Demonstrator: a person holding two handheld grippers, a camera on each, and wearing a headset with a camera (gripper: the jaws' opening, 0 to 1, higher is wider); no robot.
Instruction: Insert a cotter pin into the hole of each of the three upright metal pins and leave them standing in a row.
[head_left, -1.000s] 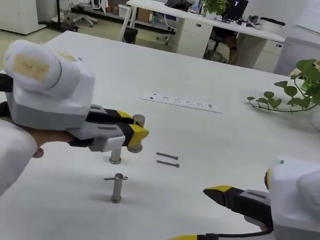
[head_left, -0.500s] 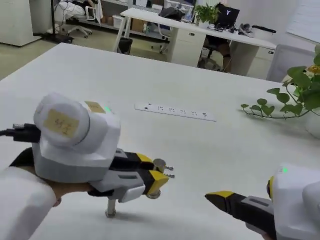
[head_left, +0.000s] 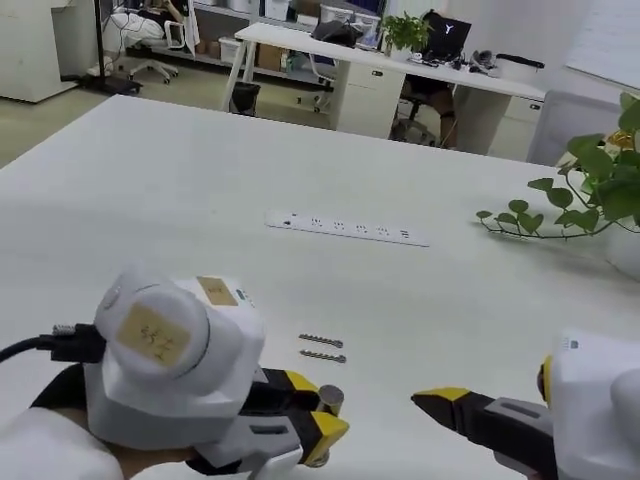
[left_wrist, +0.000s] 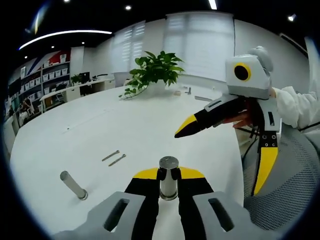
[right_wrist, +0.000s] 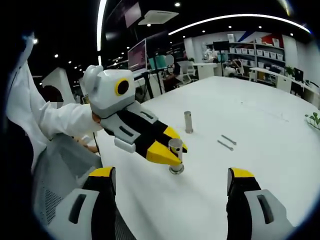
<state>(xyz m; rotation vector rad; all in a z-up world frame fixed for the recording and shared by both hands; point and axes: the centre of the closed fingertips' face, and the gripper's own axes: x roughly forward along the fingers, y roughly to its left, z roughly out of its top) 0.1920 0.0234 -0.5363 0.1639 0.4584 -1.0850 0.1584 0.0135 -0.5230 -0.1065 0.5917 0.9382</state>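
Observation:
My left gripper (head_left: 318, 428) is shut on an upright metal pin (head_left: 331, 397), low in the head view. In the left gripper view that pin (left_wrist: 168, 177) stands between the black and yellow jaws. The right gripper view shows the held pin (right_wrist: 175, 154) with its base at or just above the white table. Two loose cotter pins (head_left: 322, 348) lie just beyond it. A second metal pin (right_wrist: 188, 121) stands free on the table farther off, and appears again (left_wrist: 72, 184) at the left. My right gripper (head_left: 452, 408) is open, a short way right of the held pin.
A white power strip (head_left: 345, 226) lies across the middle of the table (head_left: 200, 180). A potted plant (head_left: 590, 190) trails over the right side. Desks and office chairs stand beyond the far edge.
My left gripper has carried the metal pin from the far left of the cotter pins to their near side, closer to the right gripper. The head camera has tilted up.

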